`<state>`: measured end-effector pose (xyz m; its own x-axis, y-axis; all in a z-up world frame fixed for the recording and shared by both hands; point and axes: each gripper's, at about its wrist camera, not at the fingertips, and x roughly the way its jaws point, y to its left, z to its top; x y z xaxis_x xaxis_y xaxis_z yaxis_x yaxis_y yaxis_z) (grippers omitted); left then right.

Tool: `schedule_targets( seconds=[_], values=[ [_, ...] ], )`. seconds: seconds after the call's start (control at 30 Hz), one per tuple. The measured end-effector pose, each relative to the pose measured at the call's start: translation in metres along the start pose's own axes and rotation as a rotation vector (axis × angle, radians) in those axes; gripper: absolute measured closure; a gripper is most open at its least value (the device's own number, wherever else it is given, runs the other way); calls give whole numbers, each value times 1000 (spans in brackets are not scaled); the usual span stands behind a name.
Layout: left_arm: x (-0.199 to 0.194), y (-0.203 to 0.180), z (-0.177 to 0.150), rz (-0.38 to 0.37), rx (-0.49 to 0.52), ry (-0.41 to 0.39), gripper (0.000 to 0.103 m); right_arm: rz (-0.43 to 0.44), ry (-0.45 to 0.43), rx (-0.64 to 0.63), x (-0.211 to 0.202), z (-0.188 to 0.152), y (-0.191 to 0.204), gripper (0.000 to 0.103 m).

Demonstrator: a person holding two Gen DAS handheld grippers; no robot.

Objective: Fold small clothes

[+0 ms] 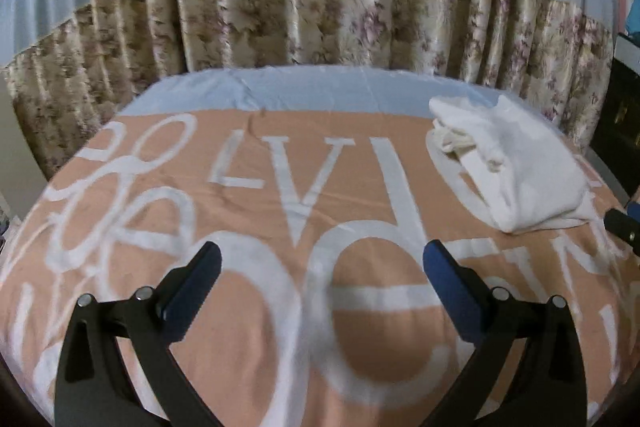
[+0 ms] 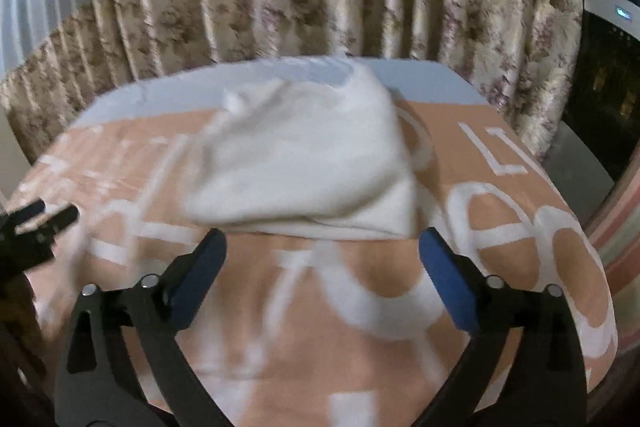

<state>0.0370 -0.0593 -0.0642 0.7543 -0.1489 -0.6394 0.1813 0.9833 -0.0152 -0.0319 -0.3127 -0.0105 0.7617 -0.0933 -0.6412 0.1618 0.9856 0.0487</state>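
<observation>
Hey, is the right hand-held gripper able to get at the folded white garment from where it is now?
Probably yes. The right hand-held gripper is open, with the folded white garment lying directly ahead of its fingertips on the peach blanket, and nothing lies between them.

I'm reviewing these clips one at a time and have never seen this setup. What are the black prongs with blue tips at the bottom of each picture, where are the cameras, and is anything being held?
There is no robot here. A person holds a two-finger tool in each hand, with a fisheye camera on each looking forward along its fingers. One picture comes from the left hand-held gripper, the other from the right hand-held gripper. Both stand open and hold nothing. A folded white garment lies on a peach cover with large white letters, just ahead of the right tool. A floral curtain hangs behind. The right picture is blurred.
</observation>
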Motion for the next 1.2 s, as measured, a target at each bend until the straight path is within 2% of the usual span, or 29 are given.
schedule_targets(
  seconds=[0.13, 0.23, 0.3, 0.5, 0.63, 0.73, 0.93, 1.2],
  values=[
    [-32, 3, 1, 16, 6, -55, 2, -53, -58, -49, -24, 23, 26, 3],
    [-33, 7, 4, 48, 26, -28, 2, -67, -33, -66, -27, 28, 38, 3],
    [-34, 17, 3, 29, -4, -16, 2, -79, -26, -79, -30, 25, 44, 3],
    [-43, 32, 2, 84, -43, -27, 2, -64, -12, -65, -32, 14, 47, 3],
    [-41, 29, 5, 44, -15, 4, 2, -63, -16, -81, -30, 15, 54, 3],
    [-40, 24, 4, 67, 12, 14, 2, -62, -24, -88, -29, 14, 55, 3],
    [-44, 27, 4, 52, -18, 0, 2, -58, -17, -82, -27, 12, 50, 3],
    [-44, 34, 7, 102, -53, -4, 2, -61, -19, -64, -27, 11, 41, 3]
  ],
)
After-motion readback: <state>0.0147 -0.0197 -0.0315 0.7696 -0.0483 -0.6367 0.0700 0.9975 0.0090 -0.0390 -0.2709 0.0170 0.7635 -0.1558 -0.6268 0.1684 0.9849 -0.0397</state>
